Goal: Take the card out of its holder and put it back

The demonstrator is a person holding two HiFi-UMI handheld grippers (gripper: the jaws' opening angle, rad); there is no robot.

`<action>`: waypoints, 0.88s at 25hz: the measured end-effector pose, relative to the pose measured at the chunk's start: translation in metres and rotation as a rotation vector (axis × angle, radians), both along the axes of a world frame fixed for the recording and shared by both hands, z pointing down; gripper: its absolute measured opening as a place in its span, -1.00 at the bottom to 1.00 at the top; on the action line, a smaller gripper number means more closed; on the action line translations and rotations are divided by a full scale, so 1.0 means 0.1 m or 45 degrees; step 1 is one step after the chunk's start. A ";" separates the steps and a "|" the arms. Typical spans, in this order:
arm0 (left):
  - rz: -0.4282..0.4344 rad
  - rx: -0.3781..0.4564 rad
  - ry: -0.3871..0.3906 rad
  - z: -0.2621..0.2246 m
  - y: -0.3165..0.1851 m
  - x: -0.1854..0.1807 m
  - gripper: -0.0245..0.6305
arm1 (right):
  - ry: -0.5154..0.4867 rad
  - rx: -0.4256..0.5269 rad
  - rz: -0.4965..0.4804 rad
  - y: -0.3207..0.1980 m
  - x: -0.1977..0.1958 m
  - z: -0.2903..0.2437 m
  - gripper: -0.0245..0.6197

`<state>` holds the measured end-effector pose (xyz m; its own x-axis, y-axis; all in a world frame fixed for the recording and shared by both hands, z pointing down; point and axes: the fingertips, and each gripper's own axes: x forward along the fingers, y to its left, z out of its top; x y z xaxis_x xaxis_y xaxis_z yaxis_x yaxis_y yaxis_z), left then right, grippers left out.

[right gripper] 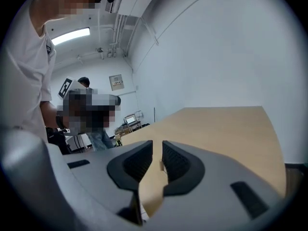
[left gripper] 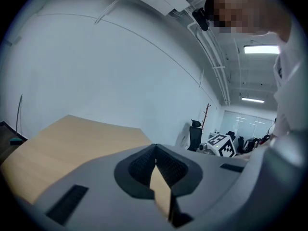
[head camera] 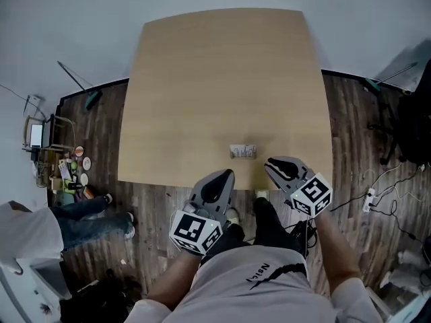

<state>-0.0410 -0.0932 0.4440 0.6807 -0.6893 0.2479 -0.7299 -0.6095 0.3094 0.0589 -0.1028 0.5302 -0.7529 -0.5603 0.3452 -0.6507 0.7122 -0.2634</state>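
Observation:
A small card holder (head camera: 243, 151) with a pale card in it stands on the light wooden table (head camera: 222, 79), near the front edge. Both grippers hover off that edge, just short of the holder. My left gripper (head camera: 229, 173) is to the holder's lower left; in the left gripper view the left gripper (left gripper: 155, 148) has its tips touching and nothing between them. My right gripper (head camera: 268, 163) is to the holder's lower right. In the right gripper view the right gripper (right gripper: 157, 146) shows a narrow gap, and a sliver of the holder (right gripper: 161, 166) appears through it.
The table stands on a dark wood floor. A seated person's jeans legs (head camera: 87, 210) and a cluttered rack (head camera: 64, 170) are at the left. A power strip with cables (head camera: 369, 197) lies on the floor at the right, beside a dark chair (head camera: 412, 113).

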 end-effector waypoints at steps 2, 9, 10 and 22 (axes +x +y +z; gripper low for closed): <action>-0.019 -0.010 -0.009 0.08 -0.09 0.06 -0.88 | -0.007 -0.030 -0.041 -0.11 -0.02 0.16 -0.75; -0.101 -0.080 -0.031 0.47 -0.31 0.30 -0.88 | 0.030 -0.115 -0.178 -0.33 0.02 0.76 -0.72; -0.116 -0.093 -0.037 0.52 -0.34 0.32 -0.88 | 0.041 -0.125 -0.194 -0.36 0.02 0.85 -0.72; -0.206 -0.200 -0.088 0.88 -0.38 0.22 -0.88 | 0.105 -0.113 -0.405 -0.52 -0.22 1.32 -0.66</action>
<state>-0.0191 -0.1313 0.5319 0.5423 -0.7371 0.4033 -0.8369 -0.4313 0.3370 0.0370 -0.1550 0.6622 -0.8528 -0.2668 0.4488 -0.4212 0.8597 -0.2892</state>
